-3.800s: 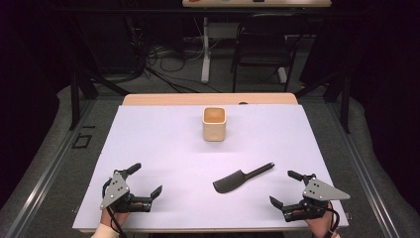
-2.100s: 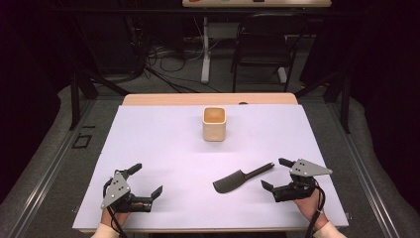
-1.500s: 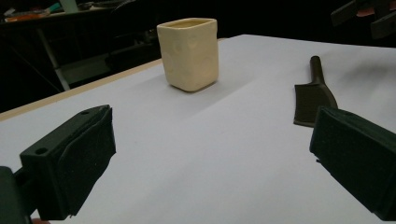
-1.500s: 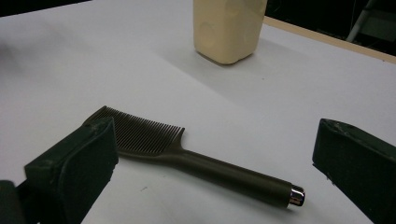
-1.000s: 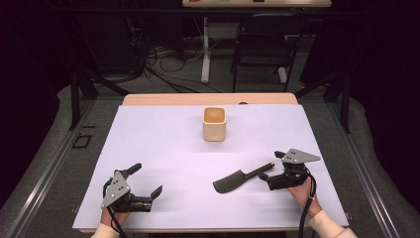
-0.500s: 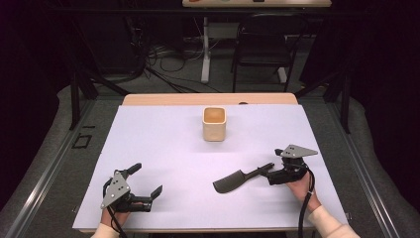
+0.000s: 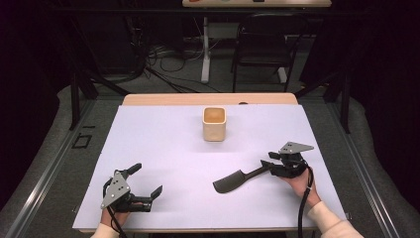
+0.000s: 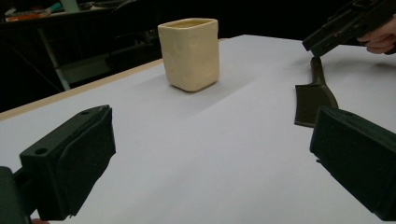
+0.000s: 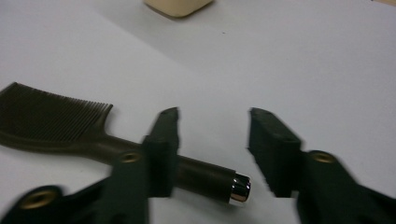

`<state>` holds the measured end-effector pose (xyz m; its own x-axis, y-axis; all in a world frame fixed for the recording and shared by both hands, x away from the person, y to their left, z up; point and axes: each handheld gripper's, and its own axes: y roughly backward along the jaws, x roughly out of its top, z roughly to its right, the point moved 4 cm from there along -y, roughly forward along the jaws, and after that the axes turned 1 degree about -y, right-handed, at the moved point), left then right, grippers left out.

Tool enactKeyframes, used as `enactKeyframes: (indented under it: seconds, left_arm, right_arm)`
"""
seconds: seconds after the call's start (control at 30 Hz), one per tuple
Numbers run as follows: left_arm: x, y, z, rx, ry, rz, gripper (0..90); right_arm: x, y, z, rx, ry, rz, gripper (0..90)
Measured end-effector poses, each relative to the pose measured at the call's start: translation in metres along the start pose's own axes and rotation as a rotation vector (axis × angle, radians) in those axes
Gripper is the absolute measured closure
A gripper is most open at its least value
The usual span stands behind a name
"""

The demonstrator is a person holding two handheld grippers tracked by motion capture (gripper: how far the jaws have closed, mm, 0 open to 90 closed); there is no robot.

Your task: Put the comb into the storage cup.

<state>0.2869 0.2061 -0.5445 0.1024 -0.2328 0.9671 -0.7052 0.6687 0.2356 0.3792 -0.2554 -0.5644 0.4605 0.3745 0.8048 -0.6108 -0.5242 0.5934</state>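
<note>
A black wide-tooth comb (image 7: 230,181) with a silver-capped handle lies flat on the white table cover, right of centre. My right gripper (image 7: 270,161) sits low at the handle's end. In the right gripper view the handle (image 9: 196,175) lies between the blurred jaws of the right gripper (image 9: 212,116), which have just been closing. A gap still shows beside the silver cap. The comb's head (image 9: 51,119) points away to the left. My left gripper (image 7: 147,178) rests open at the front left with nothing between its jaws. A cream square cup (image 7: 214,124) stands upright mid-table.
In the left gripper view the cup (image 8: 190,51) stands ahead, the comb (image 8: 314,95) lies to its right and the other gripper (image 8: 327,39) hovers over the handle. The white cover (image 7: 148,134) ends at a wooden edge (image 7: 163,99) behind; a chair stands beyond.
My right gripper has slid left and forward from the front right corner onto the comb's handle, and its jaws have narrowed around it. The left gripper, the cup and the comb have stayed put.
</note>
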Motion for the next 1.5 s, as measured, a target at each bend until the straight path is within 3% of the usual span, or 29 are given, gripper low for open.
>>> enactKeyframes:
  seconds: [0.13, 0.27, 0.83, 1.5]
  left_arm:
    - [0.000, 0.000, 0.000, -0.001, 0.001, -0.001, 0.1]
    - [0.000, 0.000, 0.000, 0.000, 0.001, -0.002, 0.1]
    - [0.000, 0.000, 0.000, 0.002, -0.001, -0.005, 0.1]
    - [0.000, 0.001, 0.000, 0.003, -0.001, -0.007, 0.1]
  right_arm:
    - [-0.002, 0.001, 0.003, -0.049, 0.022, -0.017, 81.5]
    - [-0.005, -0.001, 0.006, -0.086, 0.035, -0.033, 89.9]
    - [-0.009, -0.004, 0.008, -0.120, 0.058, -0.083, 90.0]
    - [-0.018, -0.001, 0.002, -0.078, 0.041, -0.161, 90.0]
